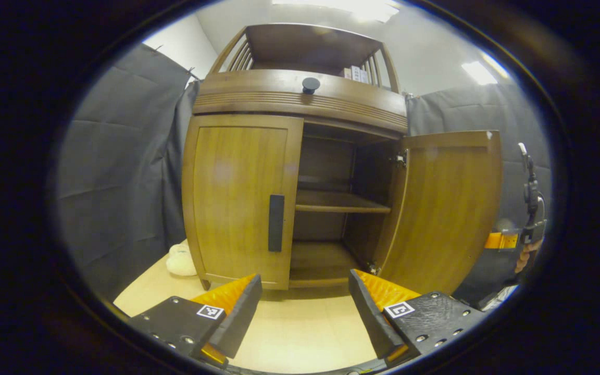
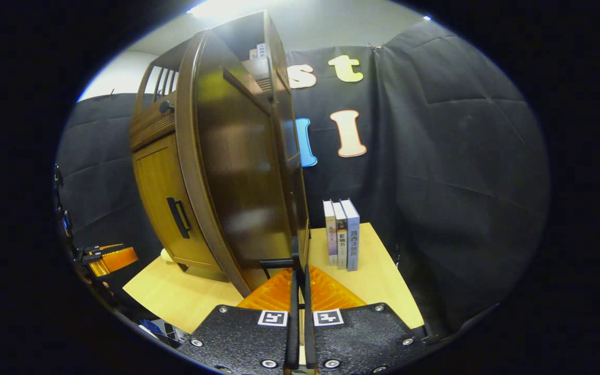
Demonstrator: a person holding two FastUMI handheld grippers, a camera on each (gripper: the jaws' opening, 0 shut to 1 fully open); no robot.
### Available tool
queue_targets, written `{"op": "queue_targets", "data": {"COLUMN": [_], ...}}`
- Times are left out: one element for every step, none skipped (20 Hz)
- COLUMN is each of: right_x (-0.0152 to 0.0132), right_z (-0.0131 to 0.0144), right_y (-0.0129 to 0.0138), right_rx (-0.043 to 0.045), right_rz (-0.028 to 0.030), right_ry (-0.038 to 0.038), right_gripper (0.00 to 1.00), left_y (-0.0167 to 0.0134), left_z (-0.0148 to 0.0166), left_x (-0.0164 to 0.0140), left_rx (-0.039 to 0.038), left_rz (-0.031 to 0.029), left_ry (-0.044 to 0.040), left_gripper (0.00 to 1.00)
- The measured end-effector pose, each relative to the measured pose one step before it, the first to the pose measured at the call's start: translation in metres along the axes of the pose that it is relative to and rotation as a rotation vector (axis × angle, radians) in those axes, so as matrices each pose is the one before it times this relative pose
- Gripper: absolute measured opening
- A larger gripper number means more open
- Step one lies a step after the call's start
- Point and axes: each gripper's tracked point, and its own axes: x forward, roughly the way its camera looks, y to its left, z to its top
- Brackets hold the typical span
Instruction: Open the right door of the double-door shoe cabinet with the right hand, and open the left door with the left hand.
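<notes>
The wooden shoe cabinet [image 1: 300, 99] stands straight ahead in the left gripper view. Its left door [image 1: 237, 198] is closed, with a dark upright handle [image 1: 276, 223] near its inner edge. The right door [image 1: 446, 208] is swung wide open, baring the inner shelves [image 1: 339, 202]. My left gripper [image 1: 305, 278] hangs open a short way in front of the cabinet, holding nothing. In the right gripper view the right door [image 2: 237, 172] is seen nearly edge-on, and my right gripper [image 2: 300, 268] is shut on its thin dark handle [image 2: 296, 250]. The left door [image 2: 162, 198] shows beyond it.
The cabinet rests on a light wooden surface [image 1: 305, 333]. Three upright books [image 2: 341, 234] stand by the black cloth wall, right of the open door. A white soft object [image 1: 180, 259] lies at the cabinet's left foot. A round dark knob [image 1: 310, 84] sits on the upper drawer.
</notes>
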Motion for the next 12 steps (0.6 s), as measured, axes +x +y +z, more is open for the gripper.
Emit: {"op": "queue_targets", "data": {"right_x": [0.00013,0.00013,-0.00009,0.00059,0.00213,-0.00094,-0.00015,-0.00049,0.00054,0.00026,0.00040,-0.00089], "right_z": [0.00050,-0.00211,0.00004,0.00170,0.00011,-0.00049,0.00043,-0.00055,0.00017,0.00042,-0.00052,0.00026], "right_y": [0.00042,0.00218,-0.00003,-0.00228,-0.00095,0.00046,0.00022,-0.00055,0.00033,-0.00002,0.00121,0.00065], "right_rx": [0.02055,0.00475,-0.01550,-0.01713,-0.00815,0.00252,0.01103,0.01498,0.00641,-0.00104,-0.00039,0.00273], "right_rz": [0.04106,0.03661,0.01875,0.01045,0.01619,0.01311,0.01415,0.01264,0.01621,0.01650,0.01146,0.00804], "right_ry": [0.00860,0.00676,-0.00430,-0.00601,-0.00365,-0.00111,-0.00083,-0.00108,0.00022,0.00387,0.00932,0.00831], "right_gripper": [0.04,0.04,0.04,0.04,0.04,0.04,0.04,0.04,0.04,0.04,0.04,0.05], "left_y": [-0.00619,-0.00698,-0.00480,-0.00401,-0.00095,0.00021,0.00024,0.00121,0.00207,0.00324,0.00197,0.00035], "left_z": [0.00505,0.00621,0.00694,0.00790,0.00589,0.00363,0.00323,0.00202,0.00133,0.00065,-0.00289,0.00094], "left_x": [0.00690,0.00660,0.00324,0.00547,0.00545,0.00523,0.00261,-0.00170,0.00180,0.00299,0.00085,0.00111], "left_rx": [-0.02187,-0.01962,-0.00755,0.00642,0.01432,0.01535,0.01206,0.01099,0.01036,0.00716,0.00164,-0.00367], "left_rz": [0.02055,0.01734,0.01735,0.02089,0.02446,0.02703,0.02381,0.01811,0.02271,0.02374,0.02389,0.01331], "left_ry": [-0.00171,-0.00700,-0.01262,-0.01834,-0.01339,-0.00682,-0.00805,-0.01209,-0.00994,0.00374,0.00611,-0.00067], "left_gripper": [1.00,1.00,1.00,1.00,1.00,1.00,1.00,0.95,1.00,0.95,0.95,0.95]}}
